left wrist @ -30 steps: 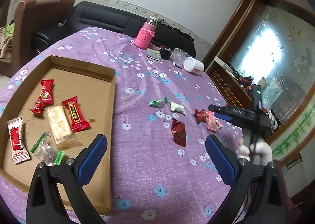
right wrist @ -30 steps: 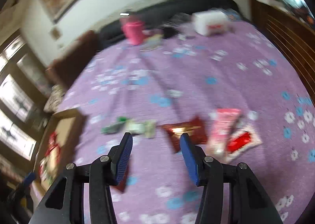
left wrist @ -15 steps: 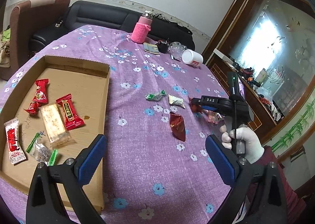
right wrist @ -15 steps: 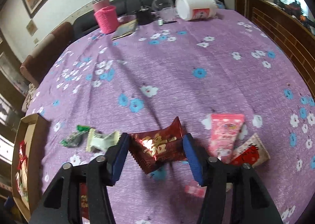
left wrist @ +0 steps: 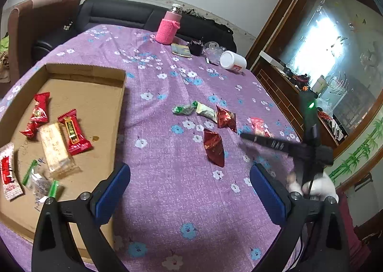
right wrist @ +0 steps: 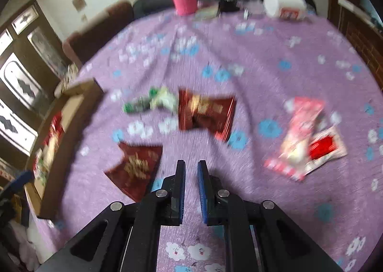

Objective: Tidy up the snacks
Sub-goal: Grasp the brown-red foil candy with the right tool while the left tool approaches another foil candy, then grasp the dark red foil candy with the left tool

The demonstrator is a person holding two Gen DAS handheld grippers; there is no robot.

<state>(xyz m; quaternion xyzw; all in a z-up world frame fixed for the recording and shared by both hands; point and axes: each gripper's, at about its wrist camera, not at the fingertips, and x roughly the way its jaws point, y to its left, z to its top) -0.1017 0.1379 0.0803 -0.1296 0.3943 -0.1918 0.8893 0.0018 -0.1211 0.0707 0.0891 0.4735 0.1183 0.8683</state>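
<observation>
A living room with a dark sofa (left wrist: 115,14) behind holds a round desk (left wrist: 172,190) under a purple flowered cloth. At the far edge stand a pink-sleeved bottle (left wrist: 168,27) and a white jar (left wrist: 233,61) lying on its side. Along the desk's left edge lies a shallow cardboard tray (left wrist: 105,73) that already holds several wrapped snacks.

Loose snacks remain near the desk's middle and right edge: two dark red foil packets, one (right wrist: 205,114) farther off and one (right wrist: 137,166) nearer, a green-and-white pair (right wrist: 153,102), and a pink and red pair (right wrist: 306,138).

The left gripper (left wrist: 189,190) stands wide and empty over the cloth just beside the tray's near right corner. The right gripper (right wrist: 191,190) has just been closing; its jaws are now narrow with only a slit between them and nothing held. The farther red packet lies ahead of its tips, untouched.

Judgement: the pickup appears to have missed. To do it well, the right gripper should reopen, come down with one jaw either side of the chosen packet, and close on the crimped body rather than a loose end. The view is blurred, so a slower approach is advisable. A carry to the tray's bare floor would follow.
</observation>
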